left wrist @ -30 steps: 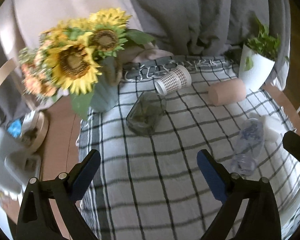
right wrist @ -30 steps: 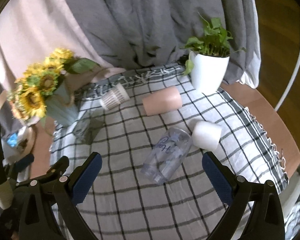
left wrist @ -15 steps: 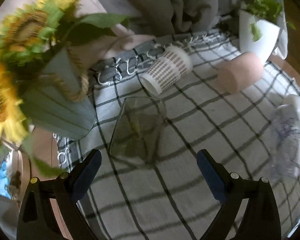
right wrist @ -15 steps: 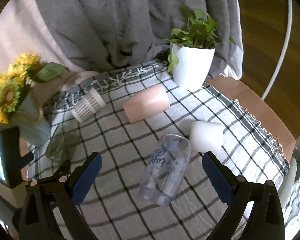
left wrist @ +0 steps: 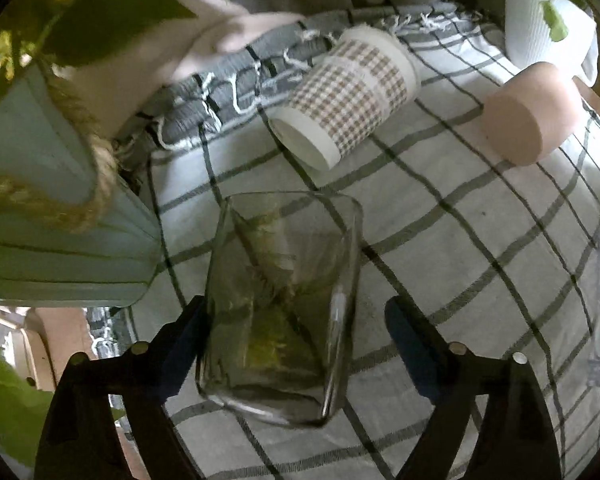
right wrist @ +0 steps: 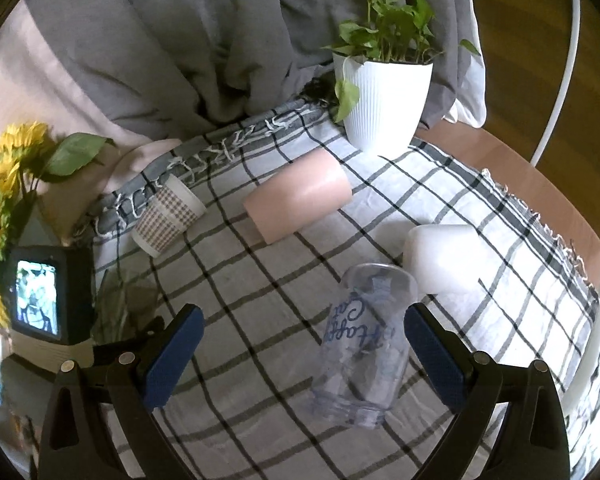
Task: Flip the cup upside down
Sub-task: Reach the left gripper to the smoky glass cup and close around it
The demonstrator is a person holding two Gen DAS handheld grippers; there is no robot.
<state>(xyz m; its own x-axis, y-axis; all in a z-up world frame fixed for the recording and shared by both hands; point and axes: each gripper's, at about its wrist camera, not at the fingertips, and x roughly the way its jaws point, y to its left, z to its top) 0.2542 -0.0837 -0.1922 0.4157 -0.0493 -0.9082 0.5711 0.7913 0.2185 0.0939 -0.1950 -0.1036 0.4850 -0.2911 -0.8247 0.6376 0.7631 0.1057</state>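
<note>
Glass cup (left wrist: 280,304) on side btwn open left tool (left wrist: 296,328) fingers, maybe touching; vase (left wrist: 56,216) crowds left.

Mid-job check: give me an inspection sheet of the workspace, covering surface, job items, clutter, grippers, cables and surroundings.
Surface: checked tablecloth, fringed far edge.
Job's things: square glass cup, checked paper cup, pink cup, clear lettered cup, white cup; all lie on their sides.
Clutter: sunflower vase, white plant pot.
Grippers: left gripper open, fingers either side of the glass cup; right gripper open, clear cup between its fingers.
Cables: nothing seen.
Surroundings: grey curtain behind.
</note>
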